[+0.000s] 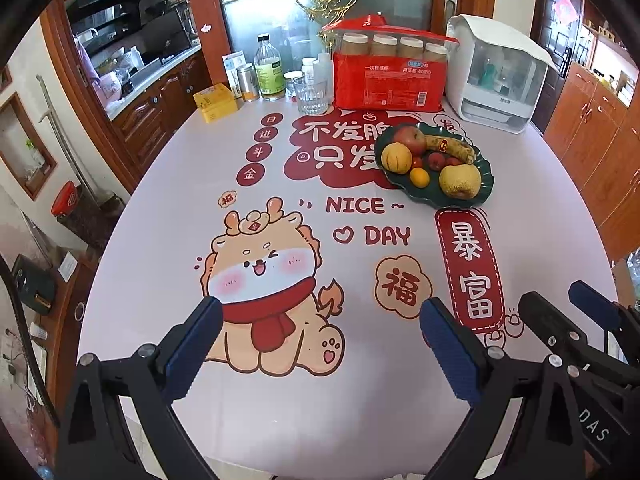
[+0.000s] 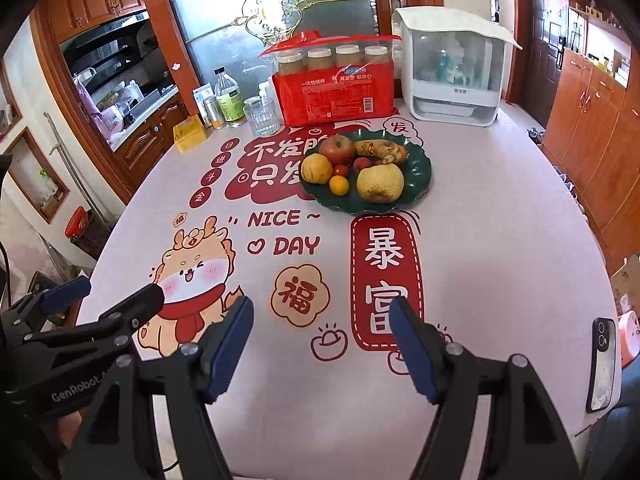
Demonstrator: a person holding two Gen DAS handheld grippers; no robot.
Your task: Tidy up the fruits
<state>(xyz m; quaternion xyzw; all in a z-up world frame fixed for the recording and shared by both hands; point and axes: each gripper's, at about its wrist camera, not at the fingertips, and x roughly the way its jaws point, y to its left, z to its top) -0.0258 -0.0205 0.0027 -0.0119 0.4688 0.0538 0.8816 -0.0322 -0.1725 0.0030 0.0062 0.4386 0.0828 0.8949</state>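
Fruit sits gathered on a dark green plate point(image 1: 482, 168) in the upper right of the left wrist view, upper centre of the right wrist view: a red apple point(image 2: 337, 149) at the back, a spotted banana point(image 2: 380, 151) beside it, a yellow pear point(image 2: 380, 184) at the front, a second yellow fruit point(image 2: 316, 168) on the left, a small orange point(image 2: 339, 185) and small red fruits point(image 2: 341, 170) between them. The plate rests on your printed tabletop point(image 1: 280, 400), over the red lettering. Behind it stand a red pack of paper cups point(image 1: 388, 80), a glass point(image 1: 311, 96), a bottle point(image 1: 269, 70) and a white covered appliance point(image 1: 496, 76). Your left gripper point(image 1: 320, 336) hangs low in the frame, jaws wide apart with nothing between them, well clear of the plate. Your right gripper point(image 2: 320, 344) does likewise, jaws apart and empty. A phone point(image 2: 602, 364) lies at the lower right tabletop edge.
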